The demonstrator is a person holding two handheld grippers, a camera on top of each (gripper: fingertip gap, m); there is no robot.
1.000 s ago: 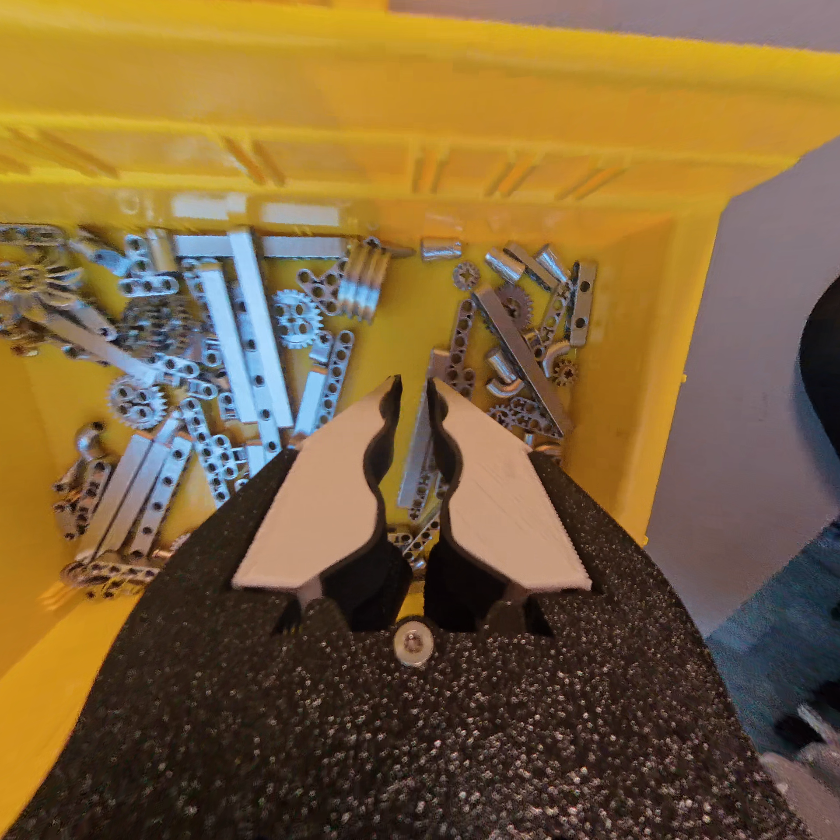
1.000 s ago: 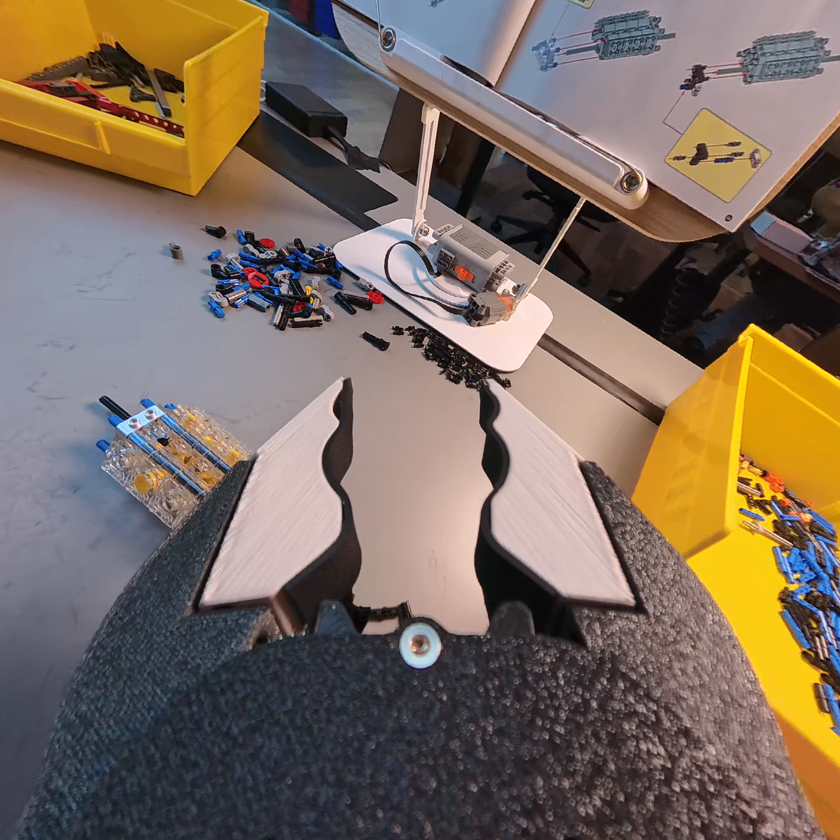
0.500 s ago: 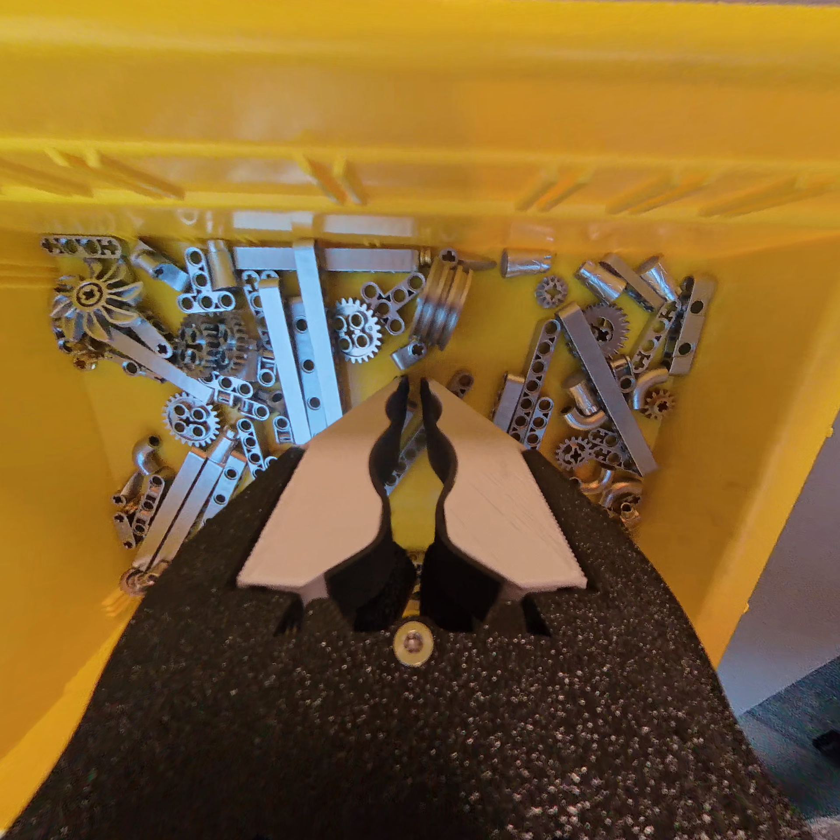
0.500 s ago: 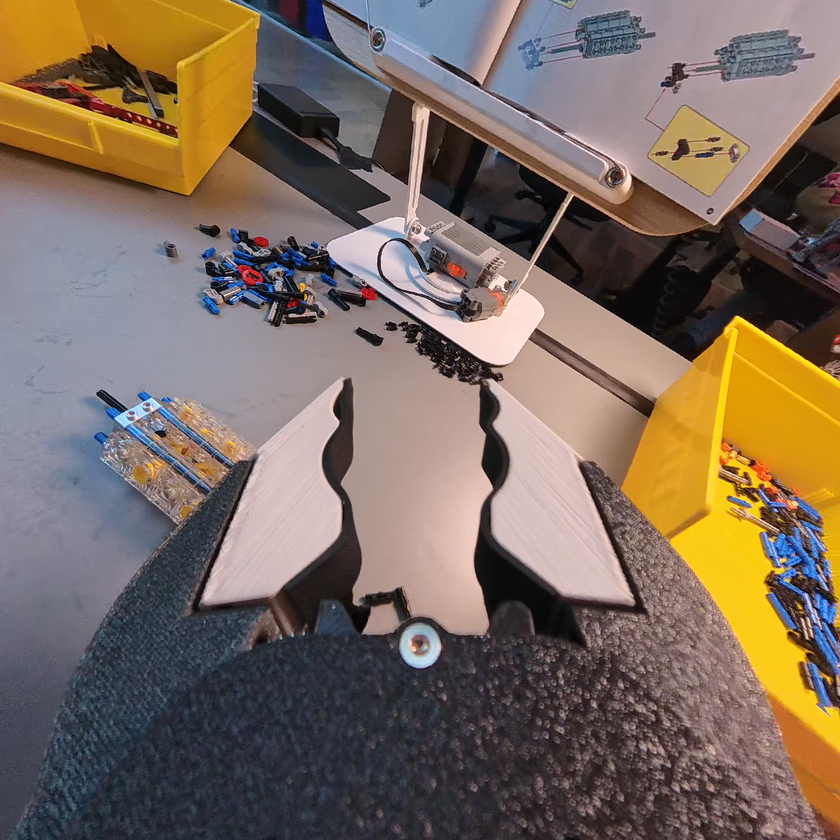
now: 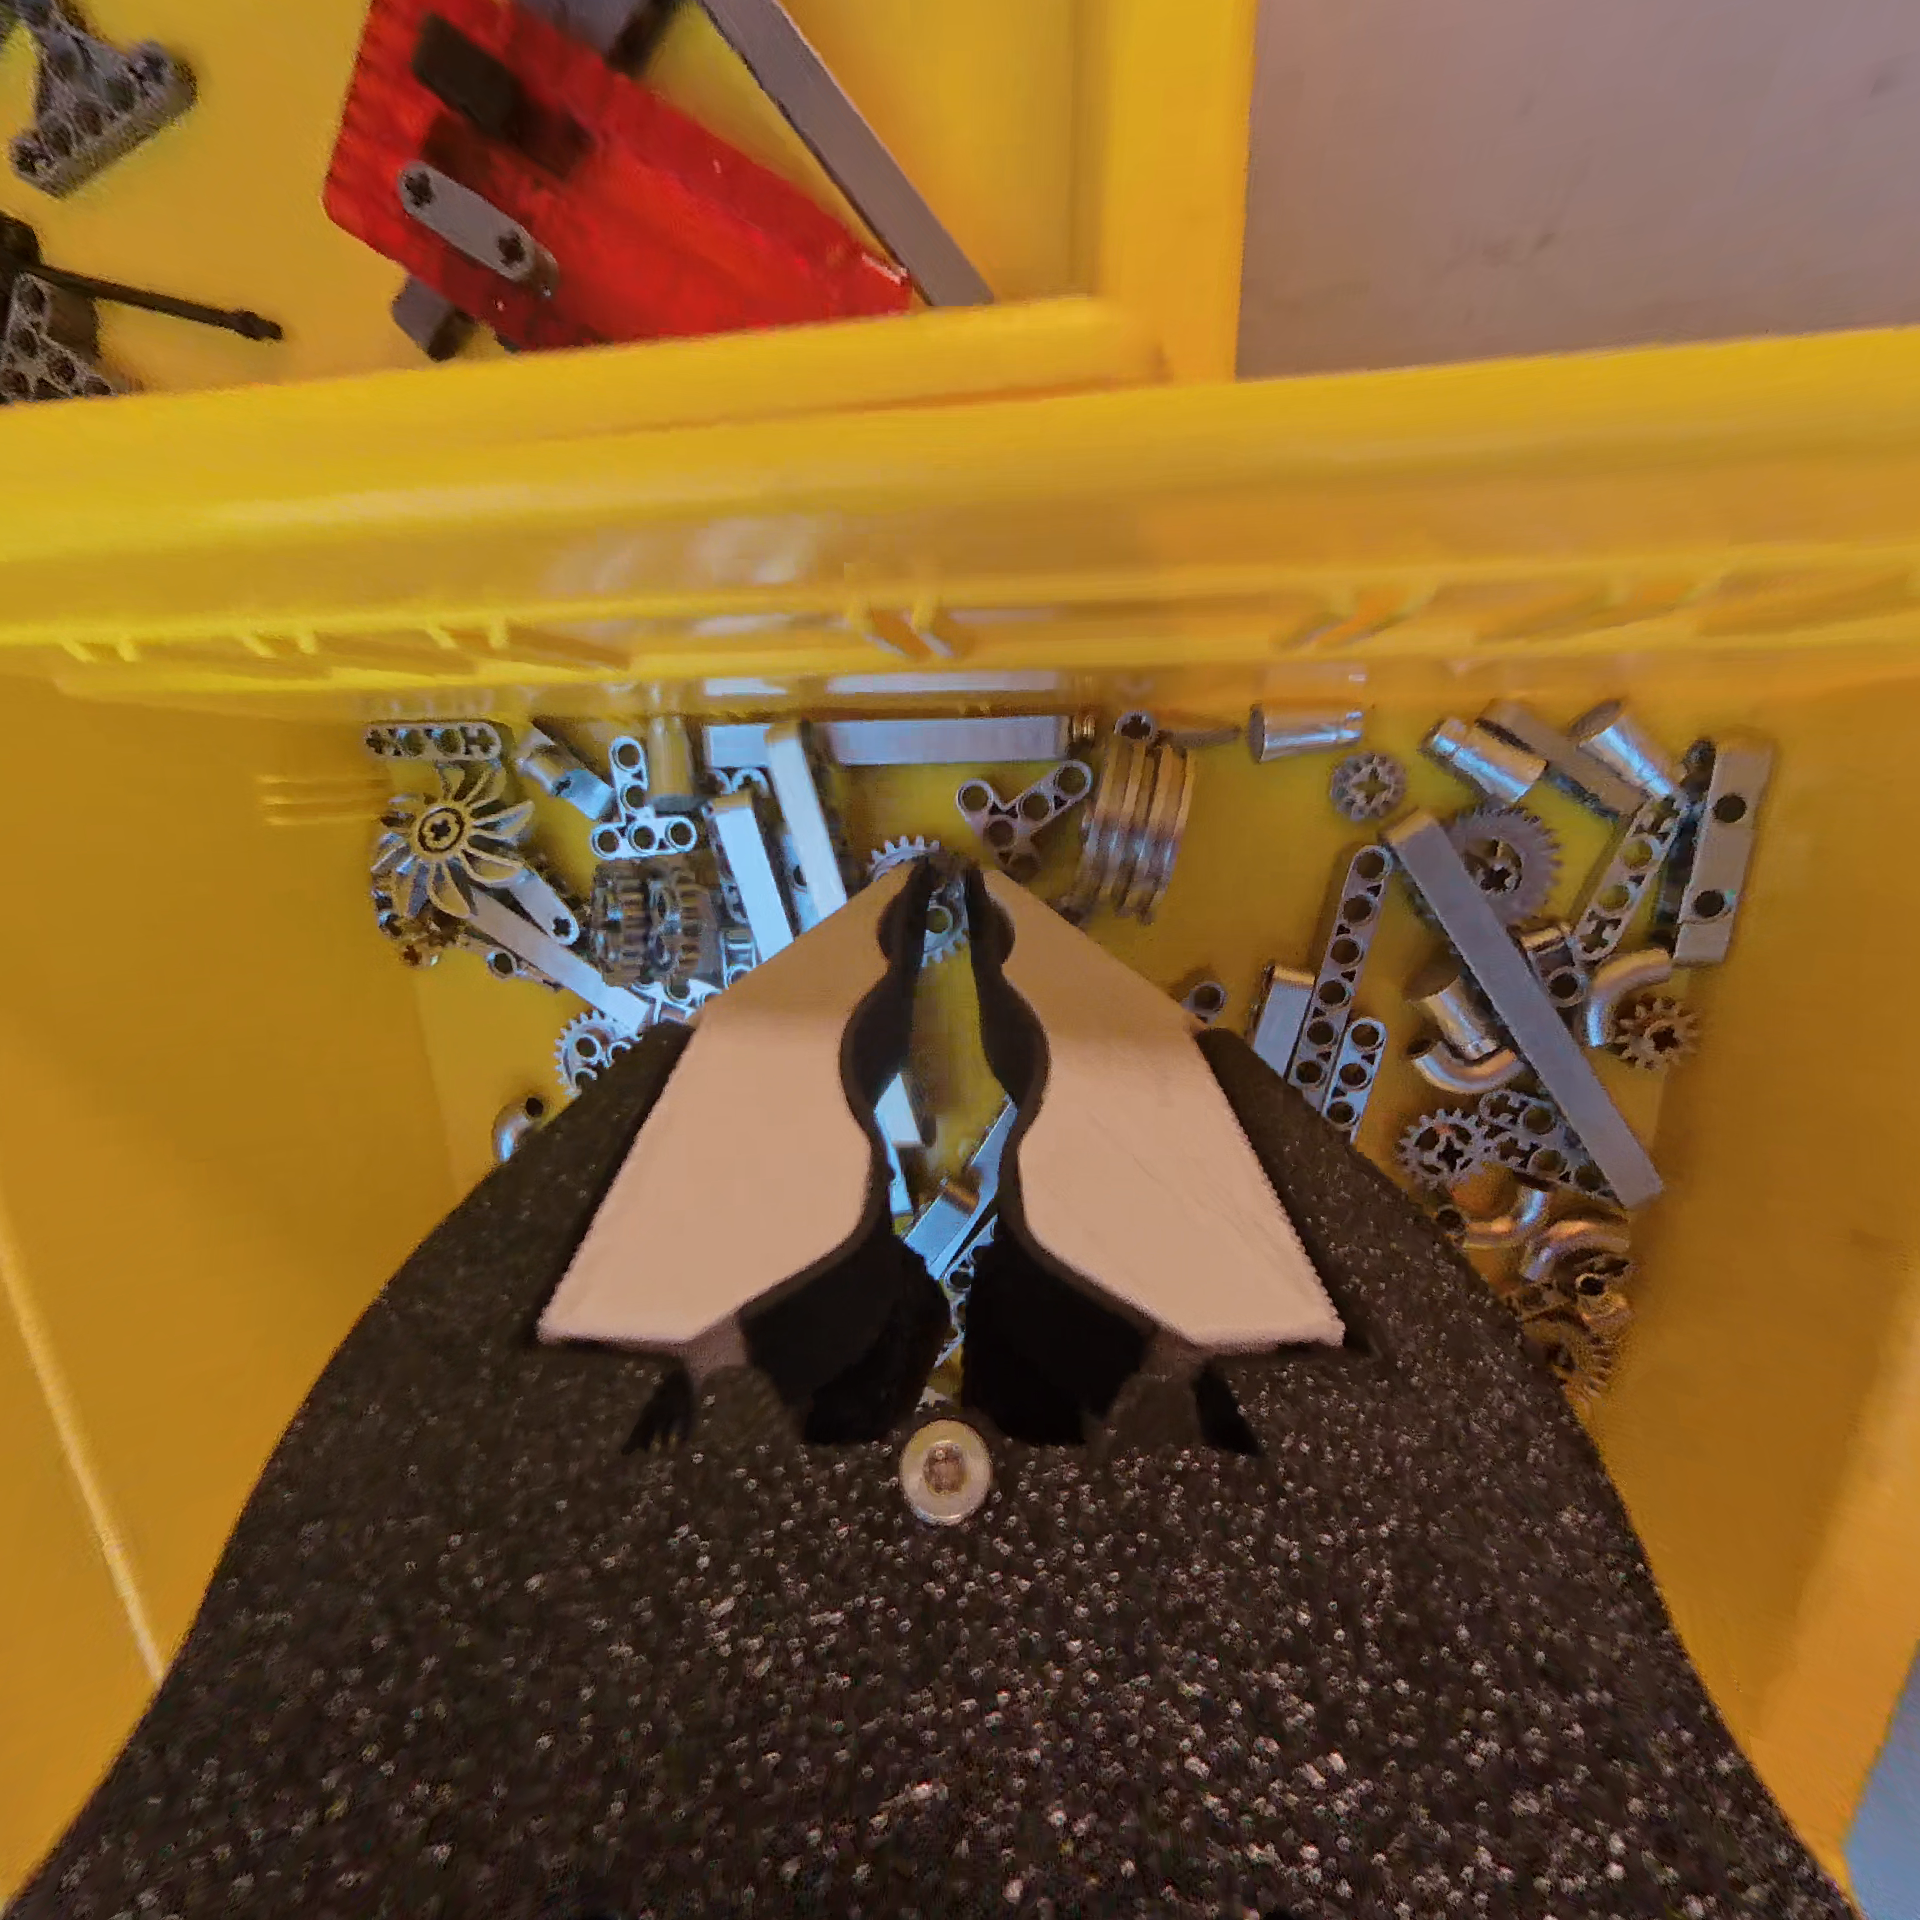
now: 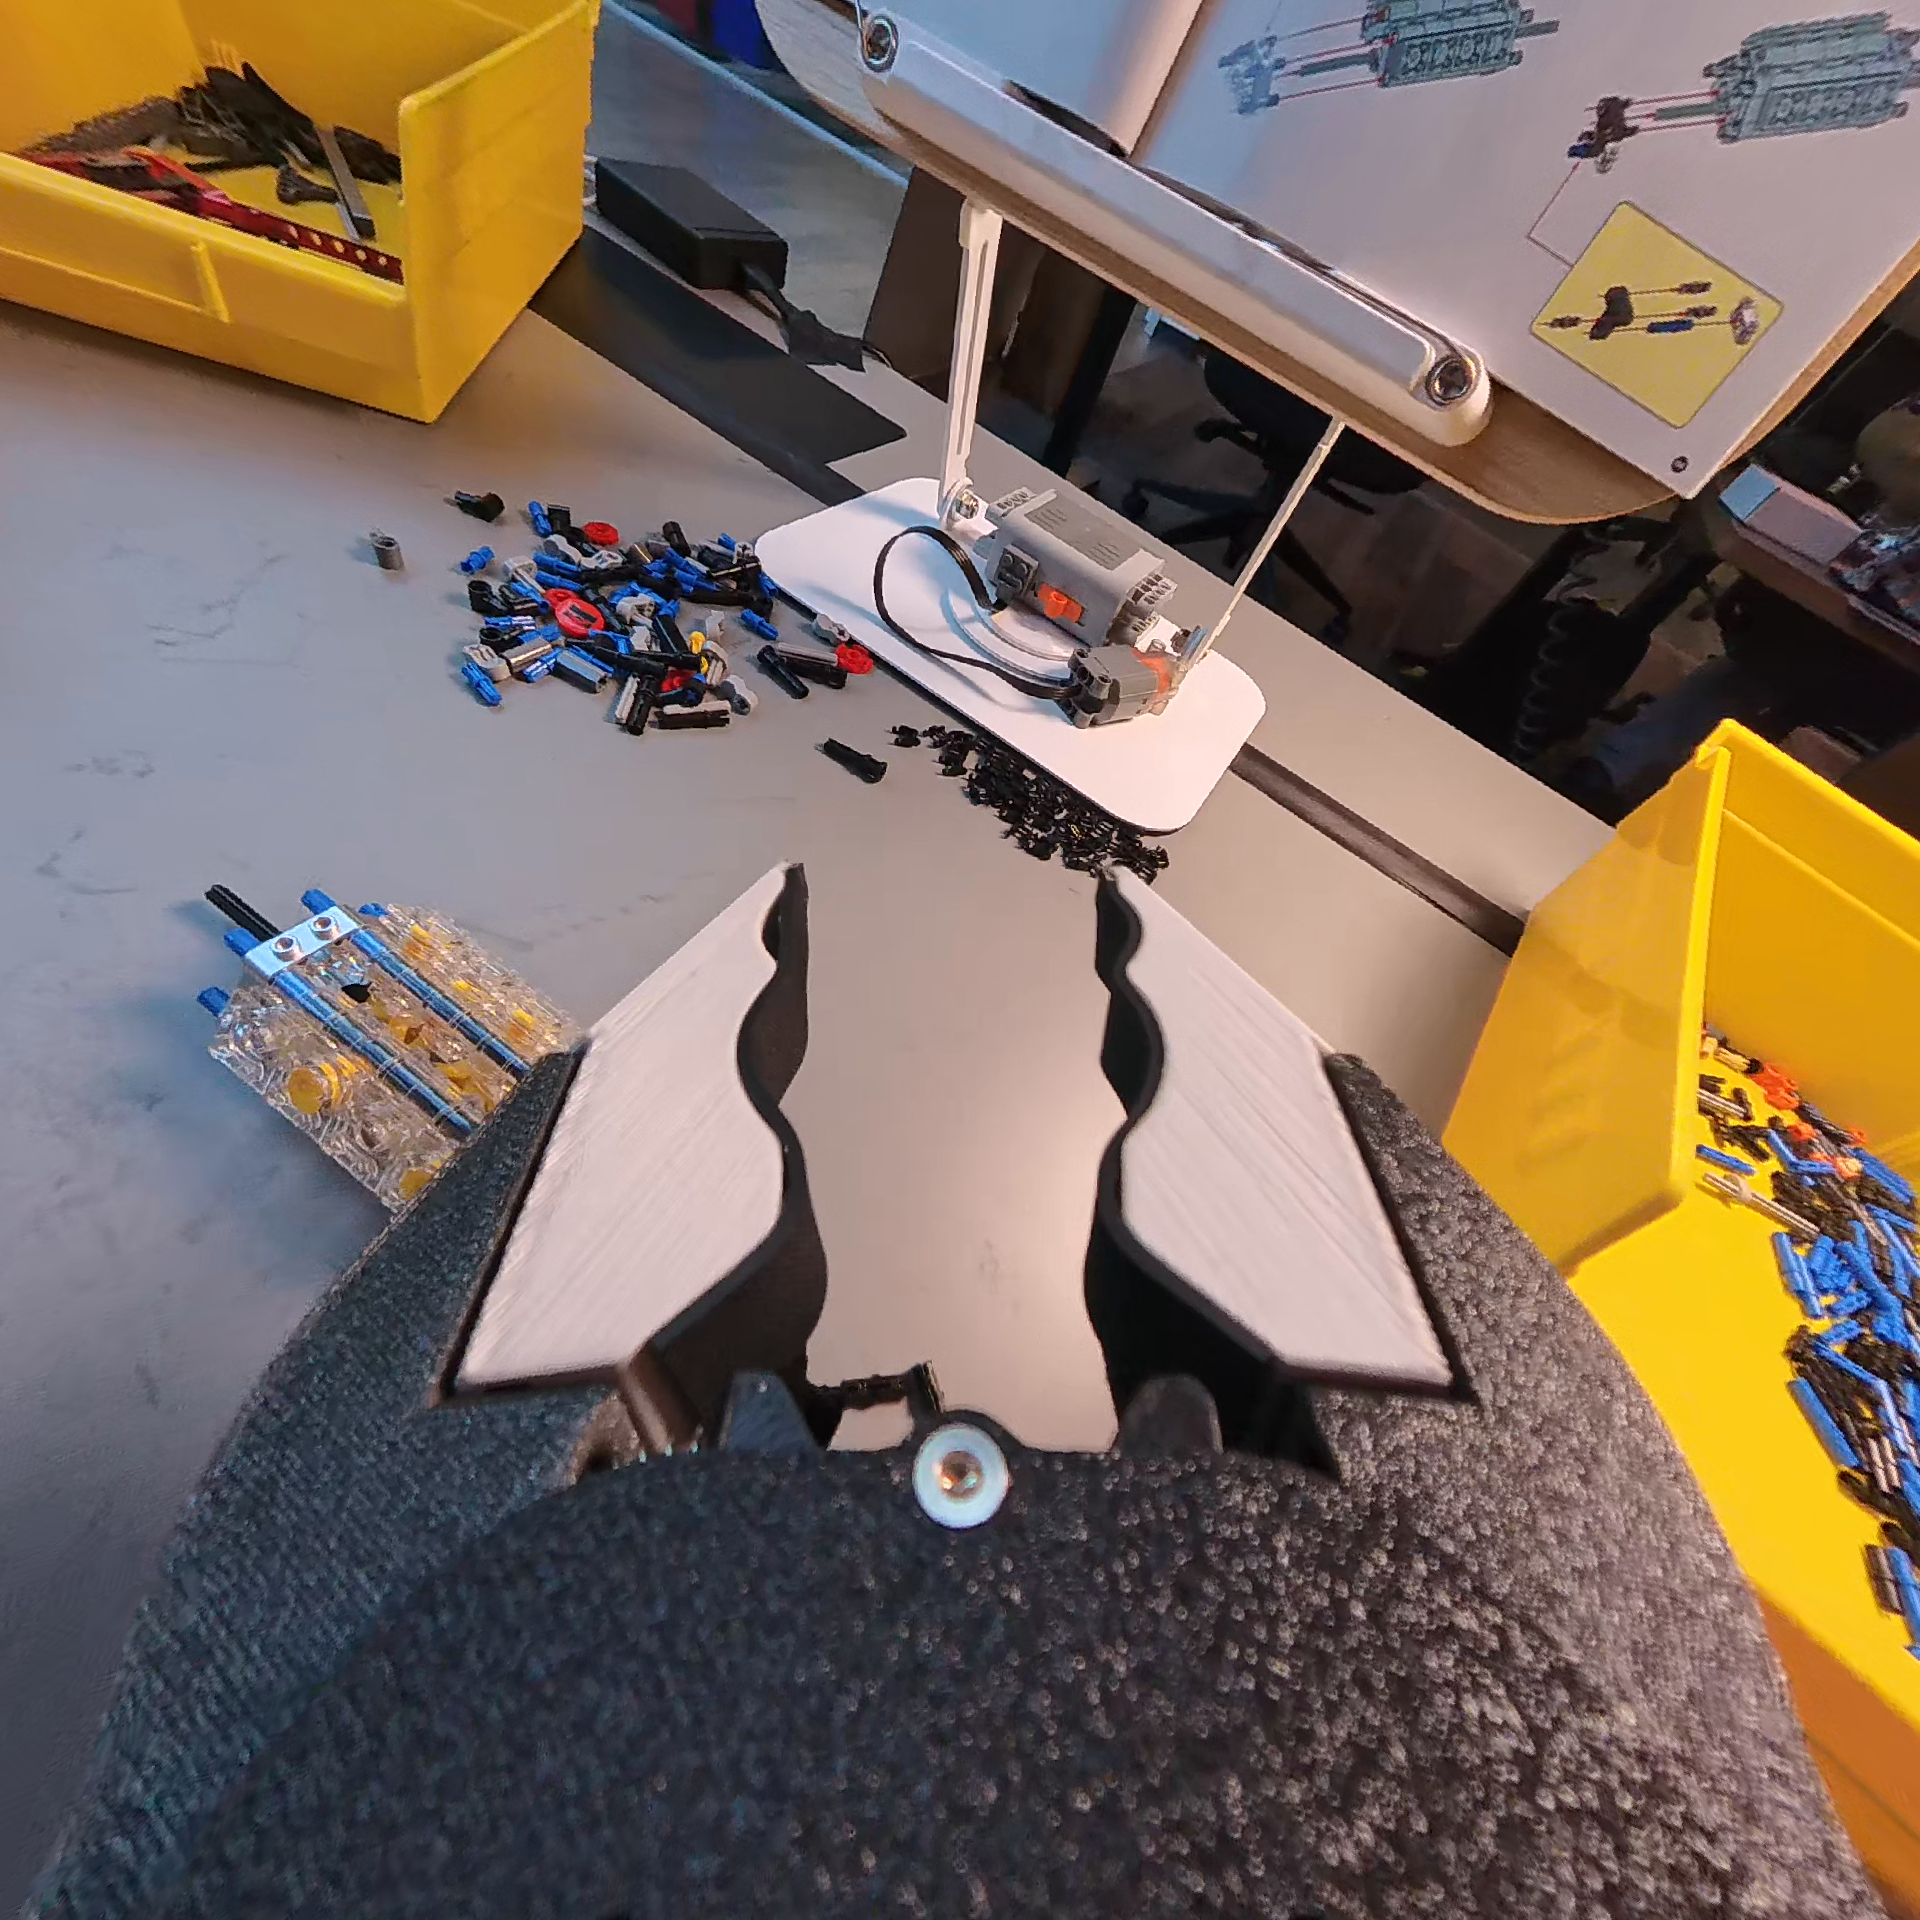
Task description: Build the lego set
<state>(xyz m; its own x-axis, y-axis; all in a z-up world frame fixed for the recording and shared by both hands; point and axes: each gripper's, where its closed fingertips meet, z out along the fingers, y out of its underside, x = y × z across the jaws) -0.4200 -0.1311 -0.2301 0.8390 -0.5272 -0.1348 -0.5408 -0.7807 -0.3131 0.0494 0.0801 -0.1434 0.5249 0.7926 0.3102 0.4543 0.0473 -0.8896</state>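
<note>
1. The left gripper (image 5: 943, 883) reaches down into a yellow bin (image 5: 935, 499) of grey building-toy parts, its jaws drawn almost together with only a thin slit between the tips.
2. A small grey gear (image 5: 940, 920) sits right at that slit; whether the tips actually pinch it cannot be told from the left wrist view.
3. Grey beams (image 5: 1340, 987), a ribbed grey wheel (image 5: 1138, 831) and a fan-shaped part (image 5: 449, 836) lie scattered around the gripper on the bin floor.
4. A second yellow bin (image 5: 1153, 177) beyond holds a red plate (image 5: 623, 197).
5. The right gripper (image 6: 945, 894) hangs above a grey table (image 6: 208, 727), jaws spread wide and holding nothing.
6. A clear block assembly with blue pins (image 6: 384, 1029) lies just beside its left finger.
7. Farther off are a pile of small blue and black pins (image 6: 623, 623) and a grey motor (image 6: 1081, 571) on a white stand base (image 6: 1174, 758).
8. Another yellow bin of blue pins (image 6: 1621, 1039) stands to the right.
</note>
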